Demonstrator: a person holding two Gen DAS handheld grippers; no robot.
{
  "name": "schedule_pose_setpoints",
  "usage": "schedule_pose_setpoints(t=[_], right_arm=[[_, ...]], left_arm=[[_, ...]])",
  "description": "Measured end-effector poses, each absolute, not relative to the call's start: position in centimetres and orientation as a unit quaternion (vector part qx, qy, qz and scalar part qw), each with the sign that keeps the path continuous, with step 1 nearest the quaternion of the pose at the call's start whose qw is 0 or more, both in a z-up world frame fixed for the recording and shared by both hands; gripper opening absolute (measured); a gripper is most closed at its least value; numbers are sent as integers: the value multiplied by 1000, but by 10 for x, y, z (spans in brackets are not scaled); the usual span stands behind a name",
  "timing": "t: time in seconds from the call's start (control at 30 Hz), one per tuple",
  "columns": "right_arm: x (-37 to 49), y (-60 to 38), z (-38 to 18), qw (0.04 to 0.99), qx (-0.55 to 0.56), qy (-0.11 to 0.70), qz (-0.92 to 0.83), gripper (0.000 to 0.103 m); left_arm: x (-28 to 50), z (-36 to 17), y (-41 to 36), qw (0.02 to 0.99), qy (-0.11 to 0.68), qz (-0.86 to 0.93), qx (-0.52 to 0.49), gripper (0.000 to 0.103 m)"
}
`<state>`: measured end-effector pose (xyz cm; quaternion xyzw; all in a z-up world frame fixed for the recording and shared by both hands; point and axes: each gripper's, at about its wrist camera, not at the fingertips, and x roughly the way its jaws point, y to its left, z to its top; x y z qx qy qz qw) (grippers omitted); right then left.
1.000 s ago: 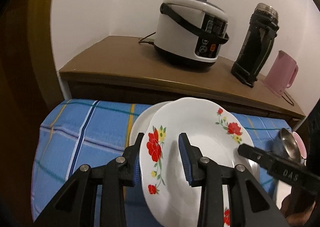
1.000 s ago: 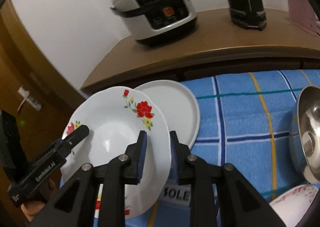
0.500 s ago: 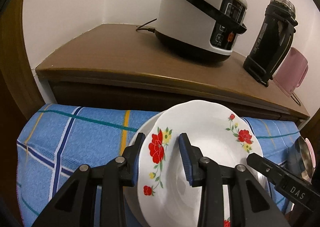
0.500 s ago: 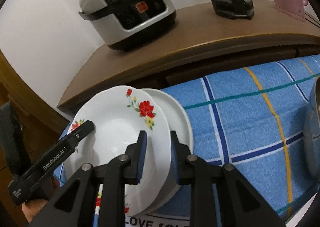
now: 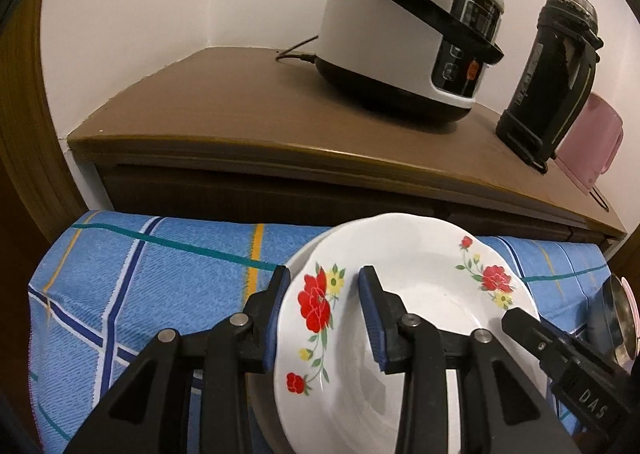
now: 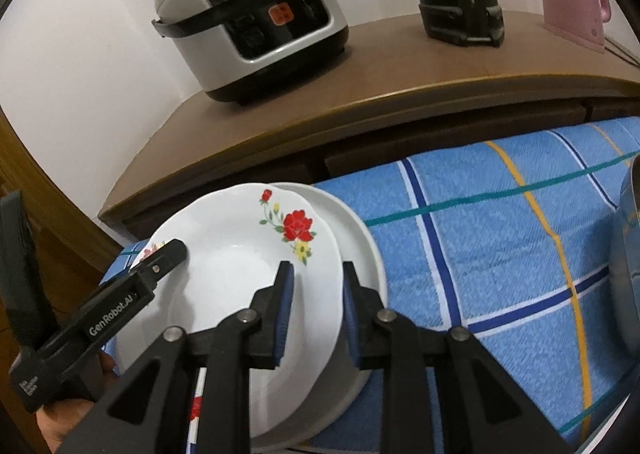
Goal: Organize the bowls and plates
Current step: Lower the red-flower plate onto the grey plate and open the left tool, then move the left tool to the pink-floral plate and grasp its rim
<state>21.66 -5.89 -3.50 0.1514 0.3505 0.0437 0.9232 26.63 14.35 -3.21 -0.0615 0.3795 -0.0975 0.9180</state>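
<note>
Both grippers are lowering the flowered plate (image 5: 420,318) onto the plain white plate (image 6: 360,238), which it is now covering almost squarely near the back left corner of the blue checked cloth (image 5: 160,278), where a second ago it was hanging clear of it. The left gripper (image 5: 322,318) is straddling the plate's left rim, the inner pad standing slightly off it, so whether it is pinching cannot be told. The right gripper (image 6: 316,306) is clenching the opposite rim. One plate is thus being stacked, apparently all but set down and not yet released. At the cloth's right edge a steel bowl (image 5: 616,318) and something pink behind it are waiting unsorted. Nothing is showing inside either plate or the bowl. Behind, a rice cooker (image 5: 408,26), black flask (image 5: 556,78) and pink jug (image 5: 592,142) are sitting on the wooden cabinet (image 5: 240,114).
</note>
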Motion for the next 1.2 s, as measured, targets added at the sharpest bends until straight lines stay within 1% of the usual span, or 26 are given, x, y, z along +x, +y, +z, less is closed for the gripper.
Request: schedule_pose_setpoints(t=[0.07, 0.1, 0.13, 0.17, 0.2, 0.23, 0.33, 0.37, 0.47, 0.63, 0.9, 1.2], right_arm=[[217, -56, -35, 925, 144, 349, 42, 26], [215, -56, -35, 924, 146, 350, 43, 28], [213, -56, -34, 924, 152, 347, 46, 40], [209, -58, -31, 926, 159, 340, 46, 56], [203, -61, -26, 931, 165, 323, 41, 62], [197, -63, -20, 936, 168, 306, 36, 68], [179, -64, -2, 947, 151, 281, 40, 69], [171, -64, 3, 949, 145, 277, 44, 73], [151, -69, 8, 950, 151, 268, 54, 77], [129, -72, 8, 947, 150, 272, 80, 77], [90, -78, 10, 949, 125, 267, 110, 77], [53, -103, 17, 955, 126, 242, 113, 77]], left_arm=[[262, -26, 148, 924, 365, -95, -58, 38], [260, -23, 150, 927, 359, -94, -58, 39], [257, -18, 153, 930, 350, -93, -62, 40], [255, -15, 156, 933, 342, -92, -65, 45], [251, -11, 159, 936, 333, -89, -66, 49], [248, -8, 160, 940, 324, -84, -62, 49], [239, -3, 159, 950, 301, -69, -42, 49], [239, -3, 159, 952, 297, -67, -41, 49], [233, -4, 160, 952, 293, -69, -53, 49], [210, 0, 164, 961, 267, -44, -52, 49], [165, 6, 151, 962, 266, -42, -49, 49], [110, 17, 113, 961, 266, -70, -33, 49]])
